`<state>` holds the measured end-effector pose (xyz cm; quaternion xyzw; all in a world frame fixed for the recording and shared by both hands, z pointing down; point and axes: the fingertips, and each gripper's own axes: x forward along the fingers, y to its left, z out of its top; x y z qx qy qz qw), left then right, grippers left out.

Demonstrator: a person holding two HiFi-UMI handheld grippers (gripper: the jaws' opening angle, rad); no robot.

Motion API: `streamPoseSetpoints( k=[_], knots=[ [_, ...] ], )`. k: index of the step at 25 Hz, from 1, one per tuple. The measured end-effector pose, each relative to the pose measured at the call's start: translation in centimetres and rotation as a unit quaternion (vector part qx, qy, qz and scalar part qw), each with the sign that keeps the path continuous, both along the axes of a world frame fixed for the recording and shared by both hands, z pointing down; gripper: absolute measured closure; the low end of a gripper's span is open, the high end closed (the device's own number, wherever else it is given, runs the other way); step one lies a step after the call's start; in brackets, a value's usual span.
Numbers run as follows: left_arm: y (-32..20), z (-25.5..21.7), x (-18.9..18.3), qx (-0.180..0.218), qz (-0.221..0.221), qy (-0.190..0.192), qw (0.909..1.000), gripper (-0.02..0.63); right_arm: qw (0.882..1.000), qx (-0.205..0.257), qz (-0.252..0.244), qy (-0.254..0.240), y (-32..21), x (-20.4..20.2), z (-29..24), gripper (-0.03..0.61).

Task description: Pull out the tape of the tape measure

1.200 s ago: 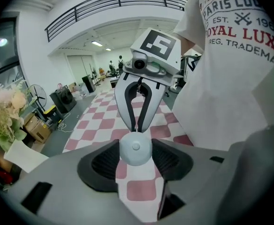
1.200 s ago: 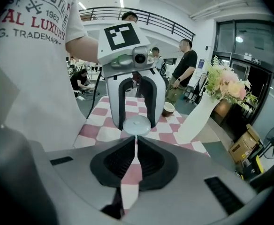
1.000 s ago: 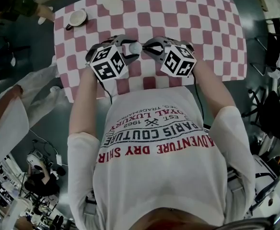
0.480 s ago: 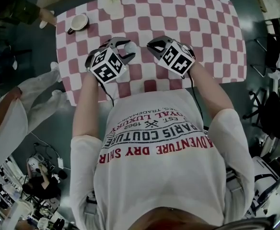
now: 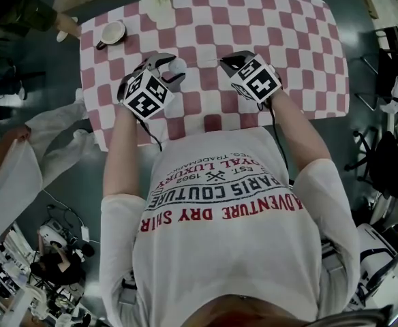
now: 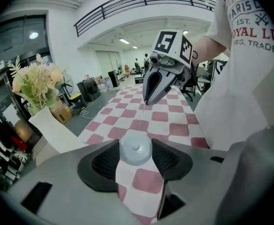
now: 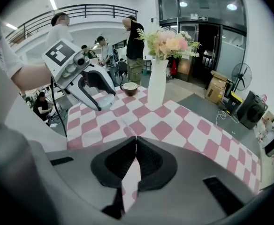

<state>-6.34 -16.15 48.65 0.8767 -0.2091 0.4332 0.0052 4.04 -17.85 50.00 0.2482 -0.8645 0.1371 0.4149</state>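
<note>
Over the table [image 5: 301,39], left gripper [image 5: 170,68] clamps the tape measure [image 6: 135,150], right gripper [image 7: 136,144] pinched shut on its tape [image 5: 202,64], stretched level between them

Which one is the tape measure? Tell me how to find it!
Look at the table with the red-and-white checked cloth. Near its middle, the left gripper pinches the tape measure, a small, pale round disc with a button in its centre. Unlike the cup at the corner, it has no handle and sits between jaws.
</note>
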Motion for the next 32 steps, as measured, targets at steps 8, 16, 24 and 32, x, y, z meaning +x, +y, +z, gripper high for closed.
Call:
streamPoseSetpoints(
  k=[8,16,24,32],
  knots=[
    [-0.2,0.0,0.0,0.005,-0.041,0.022,0.9989,0.382,0.997,0.004,0.079,-0.02,-1.0,1.1,-0.1,0.548],
    [-1.1,-0.1,-2.8,0.005,-0.113,0.033,0.9931,0.382,0.988,0.011,0.153,-0.029,-1.8,3.9,0.1,0.548],
    [-1.1,0.4,-3.0,0.003,-0.144,0.034,0.989,0.382,0.979,0.027,0.204,-0.015,-2.8,6.6,0.3,0.548],
    [-1.2,0.8,-3.6,0.002,-0.154,0.019,0.9878,0.382,0.975,0.032,0.22,-0.003,-2.8,9.2,0.7,0.548]
  ],
)
